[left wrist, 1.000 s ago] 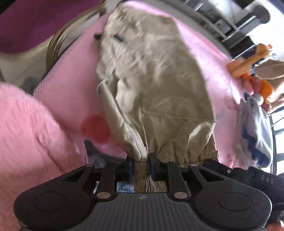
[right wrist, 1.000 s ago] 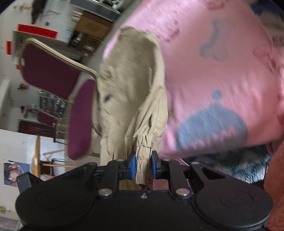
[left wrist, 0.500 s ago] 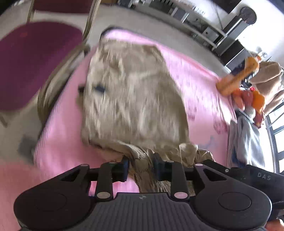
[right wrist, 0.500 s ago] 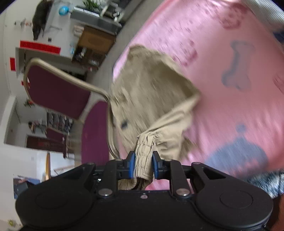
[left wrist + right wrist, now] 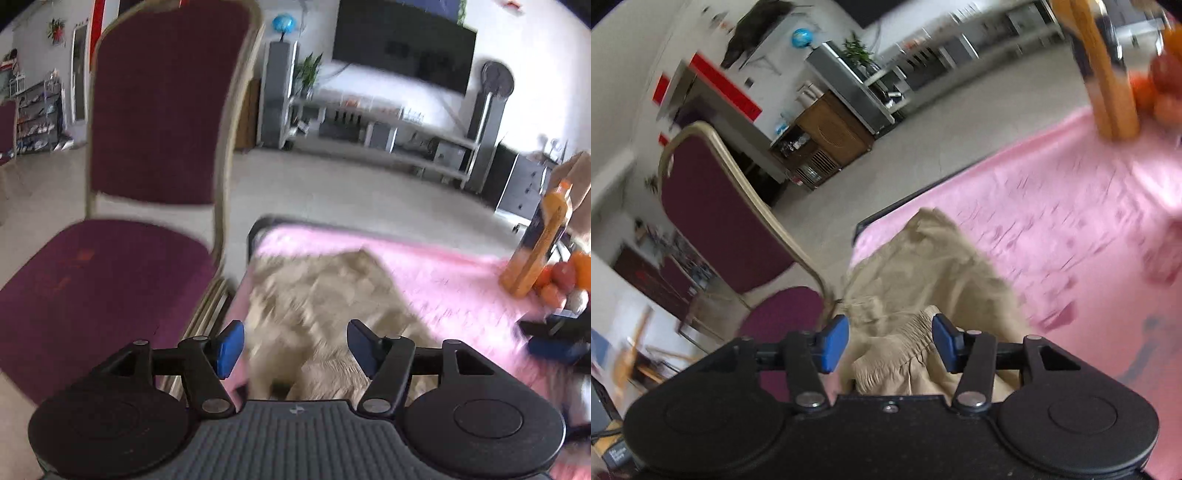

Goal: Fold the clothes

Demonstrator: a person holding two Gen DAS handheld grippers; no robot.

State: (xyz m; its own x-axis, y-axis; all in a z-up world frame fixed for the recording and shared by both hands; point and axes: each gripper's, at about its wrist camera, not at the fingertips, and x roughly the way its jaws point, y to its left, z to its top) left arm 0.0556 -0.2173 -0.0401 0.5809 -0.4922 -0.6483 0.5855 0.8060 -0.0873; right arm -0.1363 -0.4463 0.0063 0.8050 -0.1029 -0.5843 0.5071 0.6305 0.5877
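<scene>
Left gripper (image 5: 293, 345) and right gripper (image 5: 890, 343): I read both as spread wide, blue pads (image 5: 833, 343) apart, nothing held. The trousers (image 5: 923, 288) lie directly under and ahead of both grippers, on the pink cloth (image 5: 1071, 206) covering the surface, near its left corner.

Risks, as I judge them: the gathered elastic cuff (image 5: 916, 332) sits between the right gripper's pads but loose; a careless closing could catch one layer only and drag the fold open. The trousers lie close to the surface's left edge, so a sideways pull could slide them off toward the chair (image 5: 110, 280).

Materials: trousers, crumpled khaki woven cloth, soft and limp; pink cloth, fuzzy, printed. Beyond, to the right, an orange bottle (image 5: 539, 236), upright and rigid, beside round fruit (image 5: 565, 273).
</scene>
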